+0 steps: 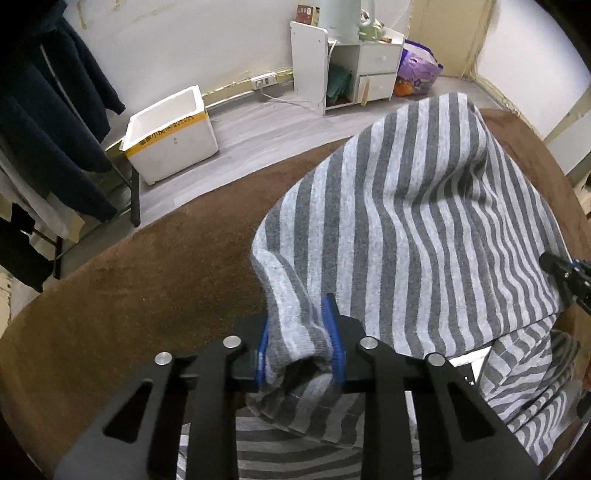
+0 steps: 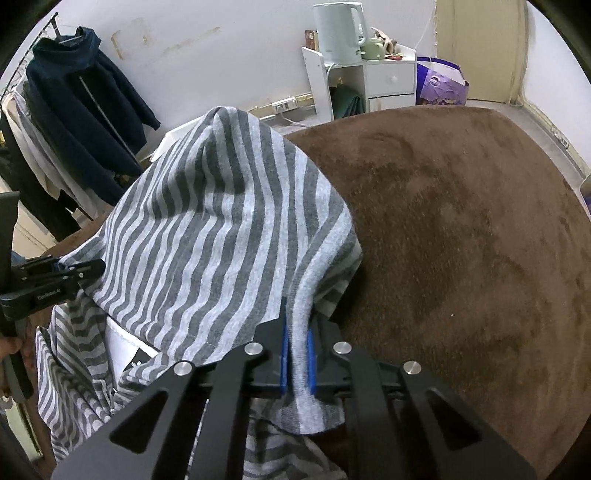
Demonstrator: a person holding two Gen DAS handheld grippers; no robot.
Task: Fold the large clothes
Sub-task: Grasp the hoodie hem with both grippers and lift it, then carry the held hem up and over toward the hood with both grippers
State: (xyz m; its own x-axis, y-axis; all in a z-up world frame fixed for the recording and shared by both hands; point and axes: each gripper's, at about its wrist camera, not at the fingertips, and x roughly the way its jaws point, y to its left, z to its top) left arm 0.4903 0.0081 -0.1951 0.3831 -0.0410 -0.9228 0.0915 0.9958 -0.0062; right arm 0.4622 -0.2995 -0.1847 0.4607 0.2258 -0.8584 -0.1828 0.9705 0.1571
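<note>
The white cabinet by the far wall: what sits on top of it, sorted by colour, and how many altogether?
On the white cabinet:
Pale blue-green: 1, tall plastic electric kettle
Light green: 1, small rounded teapot
Brown: 1, small box
Total: 3 that can be told apart; the small clutter to the teapot's right is too unclear to count.
</note>
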